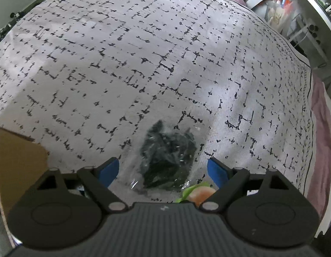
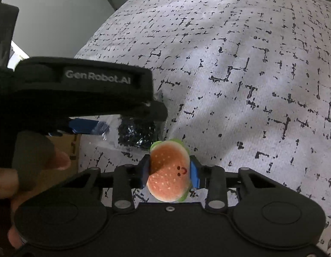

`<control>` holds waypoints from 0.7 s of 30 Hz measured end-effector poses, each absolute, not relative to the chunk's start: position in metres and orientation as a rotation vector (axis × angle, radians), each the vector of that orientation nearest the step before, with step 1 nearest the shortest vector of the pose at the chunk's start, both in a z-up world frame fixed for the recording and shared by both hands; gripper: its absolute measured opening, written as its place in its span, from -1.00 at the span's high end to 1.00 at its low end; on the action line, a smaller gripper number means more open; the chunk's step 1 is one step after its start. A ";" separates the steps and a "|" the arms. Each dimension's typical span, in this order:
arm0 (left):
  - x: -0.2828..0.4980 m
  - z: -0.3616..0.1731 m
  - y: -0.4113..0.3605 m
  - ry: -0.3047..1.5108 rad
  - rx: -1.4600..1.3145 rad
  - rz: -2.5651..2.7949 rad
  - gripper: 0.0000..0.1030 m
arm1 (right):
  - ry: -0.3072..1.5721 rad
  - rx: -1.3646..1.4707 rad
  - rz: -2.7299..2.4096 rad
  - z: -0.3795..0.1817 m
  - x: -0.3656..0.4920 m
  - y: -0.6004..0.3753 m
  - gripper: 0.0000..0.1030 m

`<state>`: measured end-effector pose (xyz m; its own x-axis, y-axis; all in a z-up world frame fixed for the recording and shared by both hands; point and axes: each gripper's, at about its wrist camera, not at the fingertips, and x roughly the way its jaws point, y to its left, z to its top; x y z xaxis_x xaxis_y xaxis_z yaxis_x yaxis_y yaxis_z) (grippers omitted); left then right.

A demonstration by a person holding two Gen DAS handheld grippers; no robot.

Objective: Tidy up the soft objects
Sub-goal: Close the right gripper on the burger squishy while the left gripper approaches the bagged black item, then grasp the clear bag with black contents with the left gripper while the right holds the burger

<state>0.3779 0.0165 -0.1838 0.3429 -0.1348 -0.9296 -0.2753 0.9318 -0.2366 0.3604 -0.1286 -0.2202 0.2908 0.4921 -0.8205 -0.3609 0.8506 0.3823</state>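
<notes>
At the lower centre my right gripper [image 2: 170, 172] is clamped on the burger toy [image 2: 168, 171], its lower half cut off by the gripper body. My left gripper [image 1: 163, 171] gapes wide, holding nothing, over a clear bag [image 1: 168, 165] of blurry dark bits on the bedspread [image 1: 122, 53]; a cardboard box [image 1: 15, 160] is cropped at the left edge.

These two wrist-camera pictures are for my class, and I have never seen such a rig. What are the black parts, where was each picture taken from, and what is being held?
There is no robot here: a person holds a black two-finger gripper in each hand, each with a camera looking along its blue-padded fingers. In the left wrist view, the left gripper stands open over a clear plastic bag of dark pieces lying on a white bedspread with black broken-line pattern. A brown cardboard box sits at the left edge. In the right wrist view, the right gripper is shut on a small soft hamburger toy with a smiling face; the left gripper appears there too, from the side.
</notes>
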 end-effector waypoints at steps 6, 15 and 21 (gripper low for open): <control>0.380 -0.191 0.018 1.212 -0.403 0.111 -0.47 | 1.123 0.126 0.584 -0.222 0.361 -0.130 0.29; 0.368 -0.175 0.023 1.176 -0.392 0.115 0.29 | 1.098 0.128 0.582 -0.219 0.355 -0.134 0.36; 0.352 -0.153 0.032 1.130 -0.404 0.121 0.34 | 1.088 0.106 0.585 -0.213 0.350 -0.132 0.38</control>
<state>0.3517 0.0322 -0.1533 0.4287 -0.1087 -0.8969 -0.2954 0.9213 -0.2529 0.3496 -0.1322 -0.2127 0.3298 0.4967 -0.8029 -0.3951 0.8450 0.3604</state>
